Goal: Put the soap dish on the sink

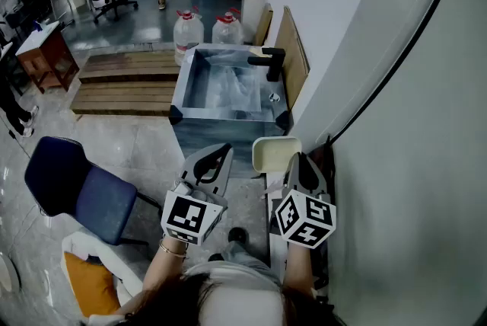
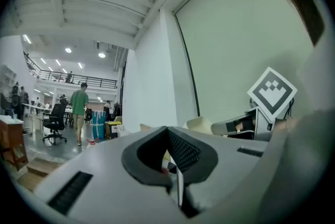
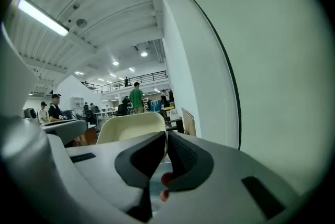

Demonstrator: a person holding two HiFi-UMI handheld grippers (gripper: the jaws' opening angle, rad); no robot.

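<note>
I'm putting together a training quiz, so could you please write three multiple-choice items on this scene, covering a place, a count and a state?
1. Where is the soap dish?
A. in the left claw
B. in the right claw
C. inside the sink
2. How many red-capped water bottles stand beyond the sink?
A. one
B. two
C. four
3. How is the left claw?
A. shut, empty
B. wide open
C. shut on the dish

Answers: B, the right claw grips the dish's rim short of the sink; B, two stand side by side; A, its jaws meet with nothing between.
</note>
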